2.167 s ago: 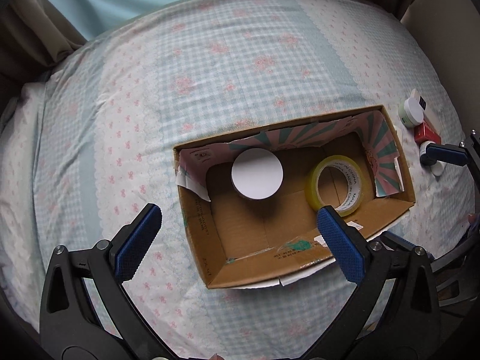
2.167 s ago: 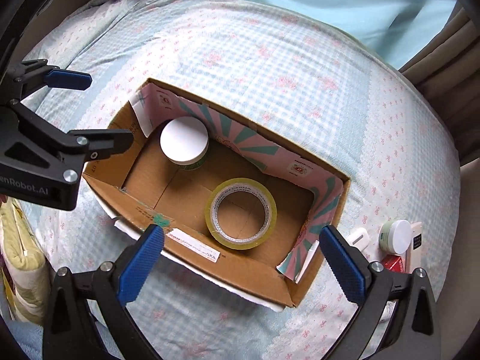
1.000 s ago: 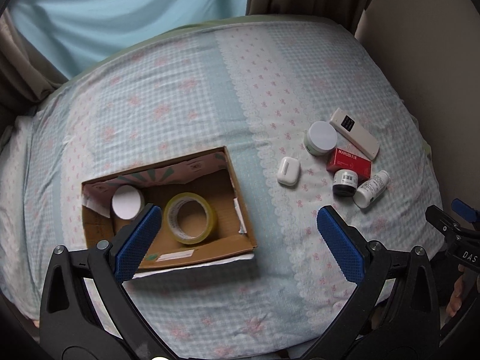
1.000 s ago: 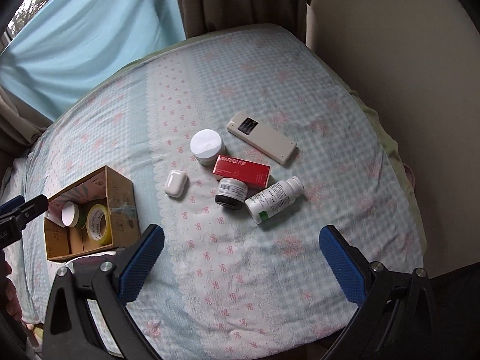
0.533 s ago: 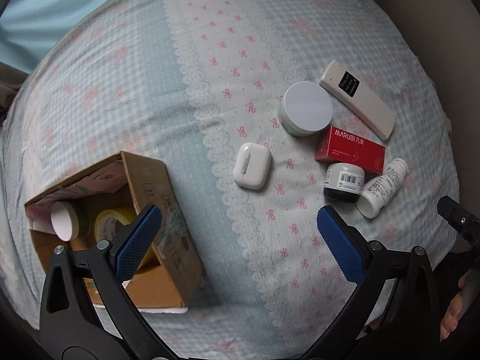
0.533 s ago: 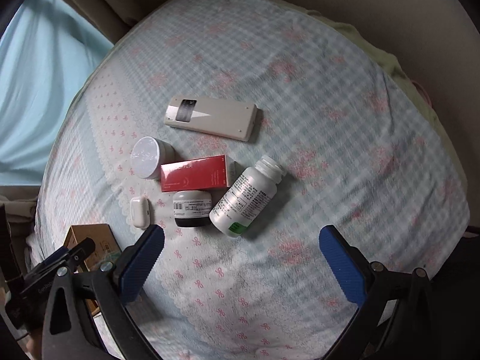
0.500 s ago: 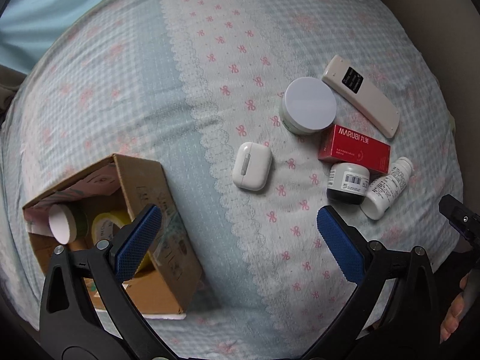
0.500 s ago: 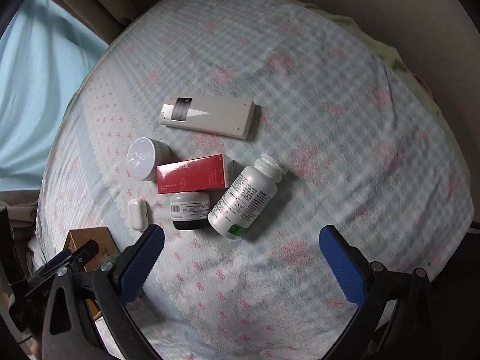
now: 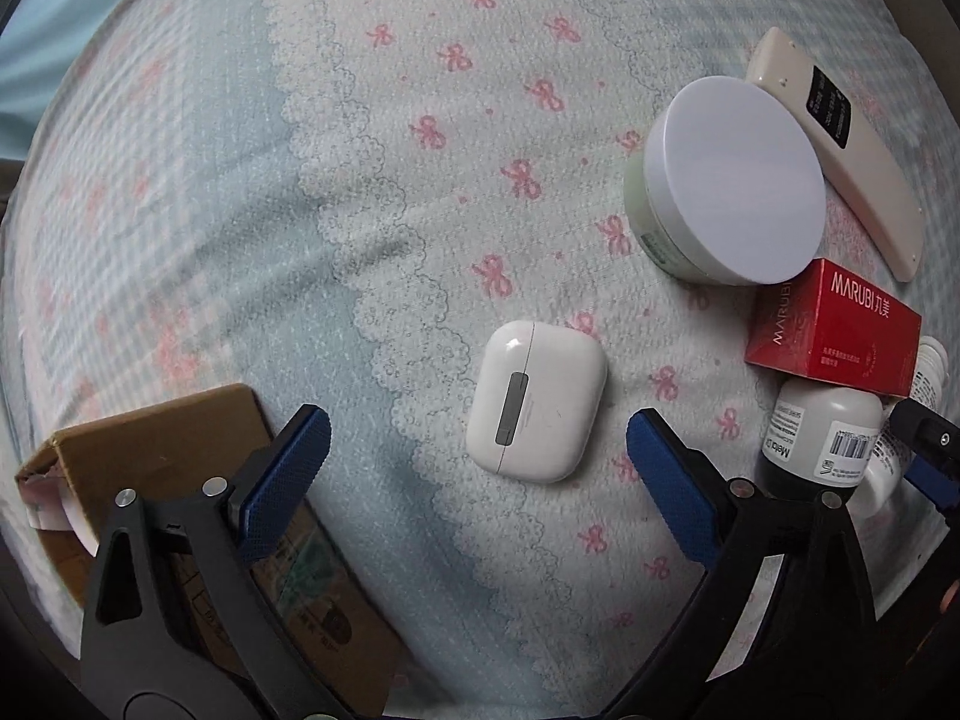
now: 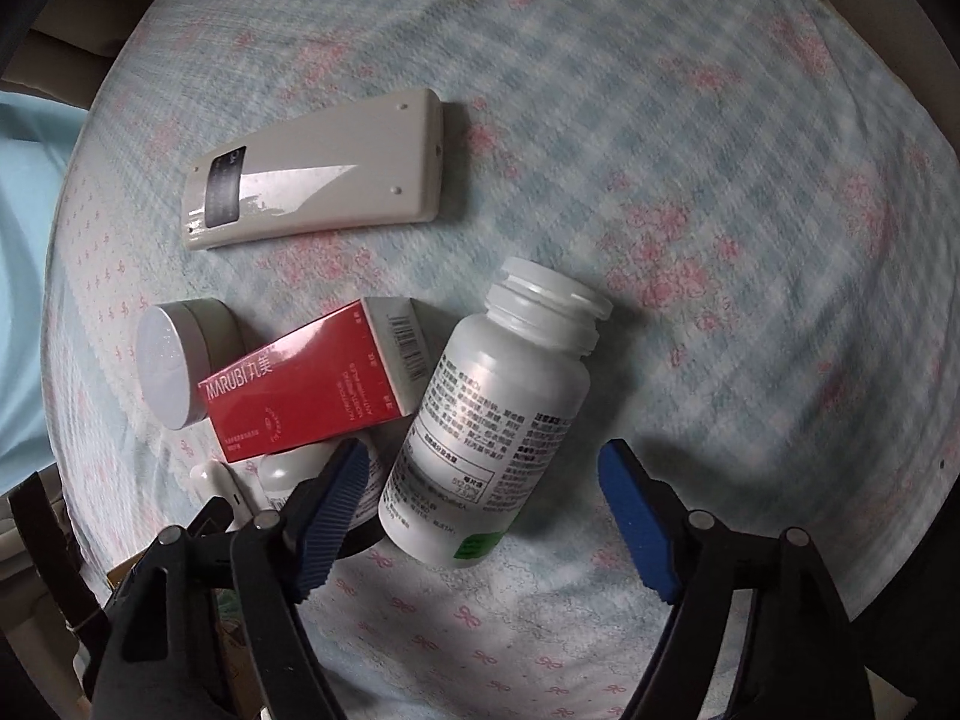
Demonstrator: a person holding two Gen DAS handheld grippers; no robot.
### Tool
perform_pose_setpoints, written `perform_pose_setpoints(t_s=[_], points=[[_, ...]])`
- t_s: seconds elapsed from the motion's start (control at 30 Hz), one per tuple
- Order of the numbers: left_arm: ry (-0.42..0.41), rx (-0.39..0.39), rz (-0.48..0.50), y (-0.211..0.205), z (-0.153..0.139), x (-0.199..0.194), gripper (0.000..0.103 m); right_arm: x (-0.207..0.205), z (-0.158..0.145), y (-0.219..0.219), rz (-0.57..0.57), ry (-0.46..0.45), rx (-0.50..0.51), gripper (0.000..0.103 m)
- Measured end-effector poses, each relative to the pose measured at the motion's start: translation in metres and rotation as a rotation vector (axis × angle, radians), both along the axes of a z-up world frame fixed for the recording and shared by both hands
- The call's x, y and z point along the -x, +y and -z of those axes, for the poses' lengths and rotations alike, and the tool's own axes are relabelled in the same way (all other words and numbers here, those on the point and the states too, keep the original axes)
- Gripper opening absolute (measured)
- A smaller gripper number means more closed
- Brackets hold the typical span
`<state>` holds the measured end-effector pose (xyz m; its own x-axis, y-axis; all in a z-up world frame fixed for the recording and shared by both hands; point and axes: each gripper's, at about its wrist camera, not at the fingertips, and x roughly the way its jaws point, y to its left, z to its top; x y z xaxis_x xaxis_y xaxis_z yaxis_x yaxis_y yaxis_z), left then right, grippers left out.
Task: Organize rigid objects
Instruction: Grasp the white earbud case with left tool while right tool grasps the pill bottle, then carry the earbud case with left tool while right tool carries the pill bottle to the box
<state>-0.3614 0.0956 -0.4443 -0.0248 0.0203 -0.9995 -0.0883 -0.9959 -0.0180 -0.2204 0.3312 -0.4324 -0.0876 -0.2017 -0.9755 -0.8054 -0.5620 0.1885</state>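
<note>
My left gripper (image 9: 477,456) is open and empty, its fingers to either side of a white earbud case (image 9: 536,409) lying on the bed. My right gripper (image 10: 483,501) is open and empty, its fingers straddling the lower end of a white pill bottle (image 10: 489,411) lying on its side. To the bottle's left lie a red Marubi box (image 10: 312,384), a round white-lidded jar (image 10: 174,354) and a small dark-bottomed jar, half hidden behind my left finger. A cream remote (image 10: 315,171) lies beyond them. The cardboard box (image 9: 174,456) sits at the left in the left wrist view.
The flowered blue bedspread (image 9: 300,180) covers the bed. In the left wrist view the jar (image 9: 729,180), the remote (image 9: 840,144), the red box (image 9: 831,330) and the small jar (image 9: 822,438) cluster at the right. The right gripper's tip (image 9: 927,438) shows there.
Both grippers have dropped closer to the bed. The left one has come down over the earbud case, the right one over the pill bottle. The cardboard box has slid to the view's edge.
</note>
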Motion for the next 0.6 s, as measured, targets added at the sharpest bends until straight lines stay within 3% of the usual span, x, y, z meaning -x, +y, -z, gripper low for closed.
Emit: perform_pose_setpoints(t_s=[0.1,0.2,0.47,0.6], points=[[-0.012,0.002,0.007,0.001,0.010,-0.001,0.091,0.000,0.005,0.001,0.024,-0.025,-0.001,0.074],[-0.023,0.006,0.015,0.001,0.018,-0.001,0.083,0.001,0.012,0.000,0.033,-0.052,0.010,0.066],[-0.001,0.007,0.054,0.003,0.019,-0.001,0.078,-0.001,0.026,0.003,0.094,-0.078,0.046,0.058],[0.006,-0.011,0.079,0.006,0.016,-0.004,0.061,-0.005,0.029,0.005,0.112,-0.083,0.052,0.055]])
